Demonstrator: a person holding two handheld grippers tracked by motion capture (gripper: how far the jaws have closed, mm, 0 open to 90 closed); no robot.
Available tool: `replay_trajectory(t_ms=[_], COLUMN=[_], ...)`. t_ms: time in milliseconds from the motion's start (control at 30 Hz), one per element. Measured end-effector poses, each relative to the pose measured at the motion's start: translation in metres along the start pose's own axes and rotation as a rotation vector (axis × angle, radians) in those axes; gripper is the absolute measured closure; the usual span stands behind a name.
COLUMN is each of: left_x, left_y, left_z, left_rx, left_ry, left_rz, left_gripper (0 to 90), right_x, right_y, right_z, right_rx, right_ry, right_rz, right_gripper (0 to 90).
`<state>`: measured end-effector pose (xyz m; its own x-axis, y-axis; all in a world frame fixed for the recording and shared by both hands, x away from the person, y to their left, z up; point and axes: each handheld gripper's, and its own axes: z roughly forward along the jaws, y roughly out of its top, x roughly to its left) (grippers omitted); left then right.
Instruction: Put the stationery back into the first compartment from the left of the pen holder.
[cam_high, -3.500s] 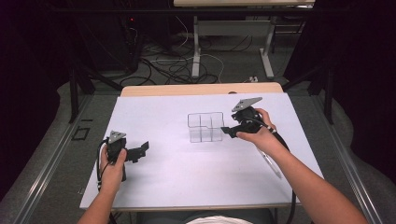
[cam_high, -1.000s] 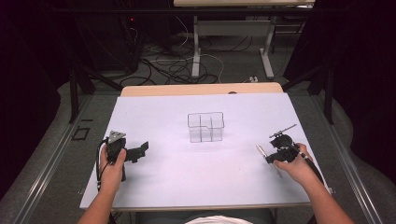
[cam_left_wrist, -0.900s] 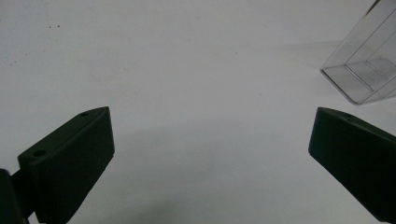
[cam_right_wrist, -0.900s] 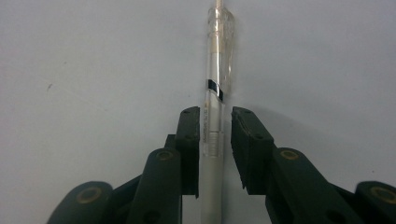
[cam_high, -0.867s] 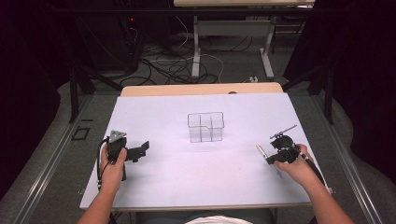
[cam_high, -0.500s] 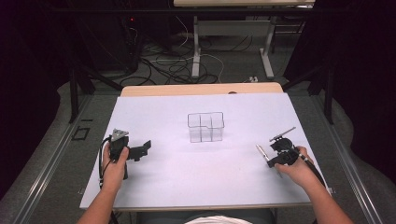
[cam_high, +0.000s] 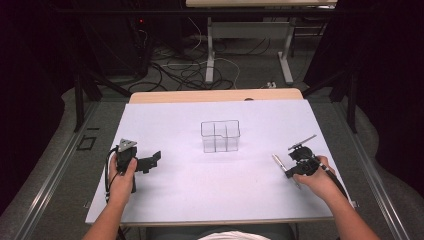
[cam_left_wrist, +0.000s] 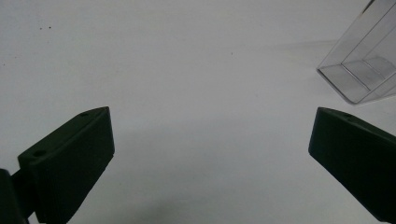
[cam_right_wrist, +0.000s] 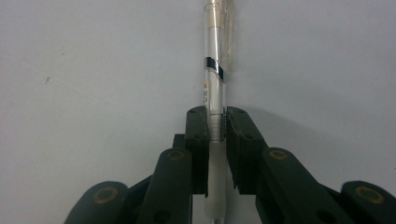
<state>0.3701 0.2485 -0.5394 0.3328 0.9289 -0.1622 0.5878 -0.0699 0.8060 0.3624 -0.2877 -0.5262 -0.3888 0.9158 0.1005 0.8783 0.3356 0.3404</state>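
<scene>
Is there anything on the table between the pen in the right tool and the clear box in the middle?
Nothing visible. The right tool is shut on the pen at the table's right side, and only bare white tabletop lies between it and the clear box. The left tool sits open on the far side.

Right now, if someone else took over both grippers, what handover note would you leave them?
Left gripper: open, holding nothing, resting on the white table at the left.
Right gripper: shut on a clear pen low at the table's right edge.
The clear divided box stands mid-table; its compartments look empty.
Done: pen gripped.
Left, probably: carry the pen to the box and drop it into a compartment.
</scene>
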Motion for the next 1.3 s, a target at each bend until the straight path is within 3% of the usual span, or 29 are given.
replay_trajectory(t_ms=[200, 267, 300, 467, 800, 967, 1067, 1133, 1300], left_x=[0.0, 0.001, 0.001, 0.001, 0.001, 0.0, -0.001, -0.002, -0.004], left_y=[-0.001, -0.001, -0.001, -0.001, -0.001, -0.002, -0.002, -0.002, -0.001], left_z=[-0.001, -0.001, -0.001, -0.001, 0.0, 0.0, 0.0, 0.0, -0.001], left_rx=[0.0, -0.003, -0.002, -0.002, 0.009, 0.014, 0.019, 0.016, 0.022], left_ry=[0.003, 0.003, 0.004, 0.004, 0.006, 0.001, -0.006, -0.005, -0.012], left_rz=[-0.003, -0.005, -0.006, -0.007, -0.001, -0.013, -0.009, -0.008, -0.002], left_gripper=[0.1, 0.2, 0.2, 0.2, 0.2, 0.2, 0.1, 0.2, 0.2], right_x=[0.003, 0.004, 0.004, 0.013, 0.029, 0.042, 0.049, 0.051, 0.064], right_y=[0.003, 0.003, 0.005, 0.009, 0.02, 0.027, 0.033, 0.037, 0.049], right_z=[-0.001, 0.002, 0.0, 0.0, 0.001, 0.002, 0.0, -0.002, -0.008], right_rx=[-0.031, -0.087, -0.066, -0.114, -0.156, -0.172, -0.194, -0.207, -0.239], right_ry=[0.007, 0.016, 0.005, -0.014, -0.001, 0.027, 0.054, 0.091, 0.165], right_rz=[-0.031, -0.05, -0.094, -0.154, -0.234, -0.285, -0.285, -0.276, -0.315], right_gripper=[80.0, 80.0, 80.0, 80.0, 80.0, 80.0, 80.0, 80.0, 80.0])
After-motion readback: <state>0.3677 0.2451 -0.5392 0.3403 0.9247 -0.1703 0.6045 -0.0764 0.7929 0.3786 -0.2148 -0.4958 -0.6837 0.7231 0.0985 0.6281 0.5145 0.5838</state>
